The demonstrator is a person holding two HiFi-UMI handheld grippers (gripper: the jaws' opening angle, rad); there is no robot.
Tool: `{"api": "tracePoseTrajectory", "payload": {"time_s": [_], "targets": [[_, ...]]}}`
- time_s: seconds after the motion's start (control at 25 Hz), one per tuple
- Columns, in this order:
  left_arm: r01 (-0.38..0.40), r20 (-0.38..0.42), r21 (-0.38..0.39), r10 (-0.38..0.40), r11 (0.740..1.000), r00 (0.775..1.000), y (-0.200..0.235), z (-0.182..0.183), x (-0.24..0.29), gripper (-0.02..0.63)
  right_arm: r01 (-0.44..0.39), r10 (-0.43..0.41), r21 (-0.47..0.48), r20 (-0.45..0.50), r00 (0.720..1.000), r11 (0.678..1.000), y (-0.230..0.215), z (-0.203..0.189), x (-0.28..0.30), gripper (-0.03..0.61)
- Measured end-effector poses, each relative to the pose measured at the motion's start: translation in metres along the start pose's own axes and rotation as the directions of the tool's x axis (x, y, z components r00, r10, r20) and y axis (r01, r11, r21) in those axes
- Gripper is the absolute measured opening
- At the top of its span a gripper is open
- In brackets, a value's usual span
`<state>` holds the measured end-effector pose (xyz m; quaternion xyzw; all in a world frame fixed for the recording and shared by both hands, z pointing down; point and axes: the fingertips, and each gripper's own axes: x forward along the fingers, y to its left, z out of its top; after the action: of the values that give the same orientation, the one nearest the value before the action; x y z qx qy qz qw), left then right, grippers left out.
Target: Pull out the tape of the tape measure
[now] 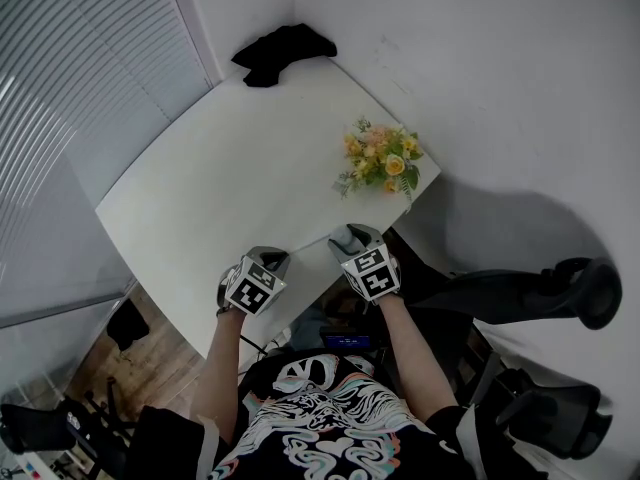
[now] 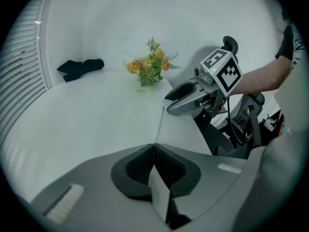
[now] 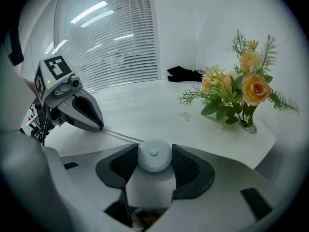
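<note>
Tape (image 3: 118,136): L claw (image 2: 153,149); case (image 3: 154,161): R claw (image 3: 154,147).

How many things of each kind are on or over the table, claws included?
Claws: 2 (left claw, right claw)
Tape measure: 1
Flowers: 1
Black cloth: 1
Small pale scrap: 1
Total: 6

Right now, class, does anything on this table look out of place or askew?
A black cloth lies crumpled at the table's far corner, well apart from the flowers; it looks dropped there rather than laid out. Nothing looks spilled or broken.
</note>
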<state>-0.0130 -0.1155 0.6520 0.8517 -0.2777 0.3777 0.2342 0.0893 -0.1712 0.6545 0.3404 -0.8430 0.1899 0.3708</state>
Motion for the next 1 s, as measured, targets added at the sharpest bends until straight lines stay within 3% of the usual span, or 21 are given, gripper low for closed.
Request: {"api": "tracePoseTrajectory", "payload": {"time_s": [0.44,0.72,1.0], "targets": [[-0.038,-0.013,-0.035,0.037,0.999,0.999,0.004,-0.026,-0.018,0.005,0.011,-0.011,0.011,0.000,1.000,1.000,-0.002,-0.001,-0.001,0.219],[-0.067,0.002,-0.096,0.067,0.993,0.998,0.008,-0.040,-0.034,0.005,0.019,-0.019,0.013,-0.011,1.000,1.000,-0.002,-0.001,-0.001,0.219],[-0.086,-0.002,-0.098,0.086,0.991,0.996,0.009,-0.047,-0.039,0.005,0.026,-0.025,0.021,-0.011,1.000,0.999,-0.004,-0.001,0.001,0.219]]}}
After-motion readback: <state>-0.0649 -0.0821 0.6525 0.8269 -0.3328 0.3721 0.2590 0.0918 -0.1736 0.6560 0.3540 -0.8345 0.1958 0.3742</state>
